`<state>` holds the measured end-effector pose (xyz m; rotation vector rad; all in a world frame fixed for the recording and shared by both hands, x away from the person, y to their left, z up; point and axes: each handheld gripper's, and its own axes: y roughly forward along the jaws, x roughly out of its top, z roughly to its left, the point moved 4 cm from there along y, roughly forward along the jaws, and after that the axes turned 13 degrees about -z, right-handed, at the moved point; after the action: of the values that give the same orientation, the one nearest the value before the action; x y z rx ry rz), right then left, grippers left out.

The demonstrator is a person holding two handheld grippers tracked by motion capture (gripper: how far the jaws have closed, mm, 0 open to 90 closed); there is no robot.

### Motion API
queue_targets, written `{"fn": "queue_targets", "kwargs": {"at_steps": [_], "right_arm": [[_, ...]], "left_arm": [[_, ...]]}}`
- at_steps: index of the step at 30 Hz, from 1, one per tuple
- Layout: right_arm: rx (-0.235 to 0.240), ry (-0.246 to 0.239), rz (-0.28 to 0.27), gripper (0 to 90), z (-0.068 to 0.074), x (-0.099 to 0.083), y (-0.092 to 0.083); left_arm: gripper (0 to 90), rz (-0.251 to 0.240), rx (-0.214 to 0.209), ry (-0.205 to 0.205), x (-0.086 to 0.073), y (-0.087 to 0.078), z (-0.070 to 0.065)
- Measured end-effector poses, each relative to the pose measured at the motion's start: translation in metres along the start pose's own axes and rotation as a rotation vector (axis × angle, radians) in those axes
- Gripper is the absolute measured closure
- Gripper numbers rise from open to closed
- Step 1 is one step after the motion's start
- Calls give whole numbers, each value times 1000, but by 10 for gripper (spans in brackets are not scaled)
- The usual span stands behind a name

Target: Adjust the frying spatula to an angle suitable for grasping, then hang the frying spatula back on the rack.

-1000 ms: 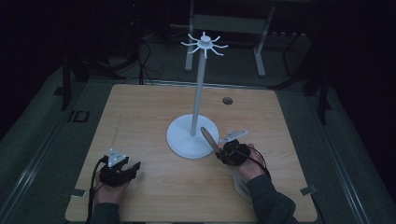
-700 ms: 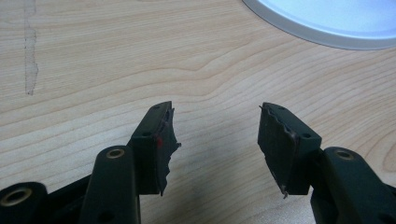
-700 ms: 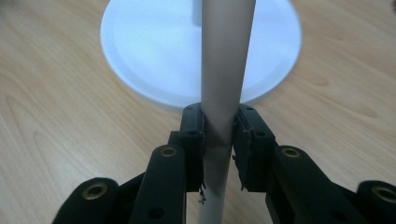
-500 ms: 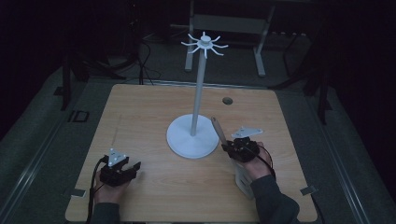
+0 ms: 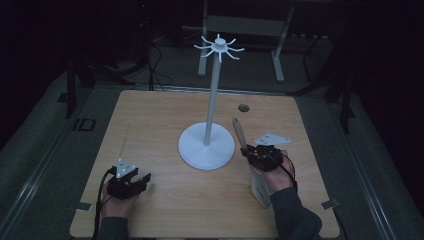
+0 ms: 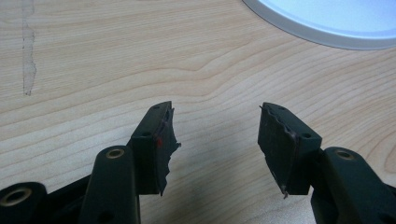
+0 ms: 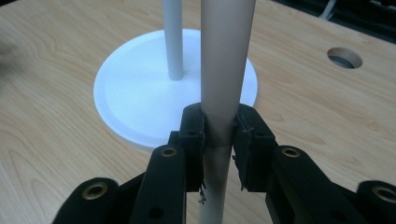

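The right gripper (image 5: 248, 151) is clamped on a wooden-handled utensil (image 5: 239, 131), its pads (image 7: 195, 135) pressing the round handle from both sides. In the right gripper view the handle (image 7: 223, 70) rises straight up between the jaws and runs out of the top of the picture, while its lower part continues down behind them. In the high view the handle slants up and away from the gripper, towards the far edge of the worktop (image 5: 150, 125), just beside the round base of the white hook stand (image 5: 206, 145), near the right edge. What the utensil's working end is cannot be told. The left gripper (image 5: 137, 181) rests near the near left corner, its jaws apart with bare wood between them (image 6: 217, 140).
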<state>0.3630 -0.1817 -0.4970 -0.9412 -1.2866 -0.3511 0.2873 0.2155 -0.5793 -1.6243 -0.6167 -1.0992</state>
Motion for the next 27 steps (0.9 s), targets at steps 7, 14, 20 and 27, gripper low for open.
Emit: {"fn": "queue_targets", "kwargs": {"at_steps": [7,14,20,27], "right_arm": [[-8,1,-40,744,-1,7,-4],[-12,6,-68,744,-1,13,-8],[-11,2,-101,744,-2,18,-12],[-15,2,-147,744,-1,25,-16]], "left_arm": [[457,-1,-1,0,0,0,0],[456,-2,1,2,0,0,0],[456,1,1,1,0,1,-1],[455,2,3,5,0,-1,0]]}}
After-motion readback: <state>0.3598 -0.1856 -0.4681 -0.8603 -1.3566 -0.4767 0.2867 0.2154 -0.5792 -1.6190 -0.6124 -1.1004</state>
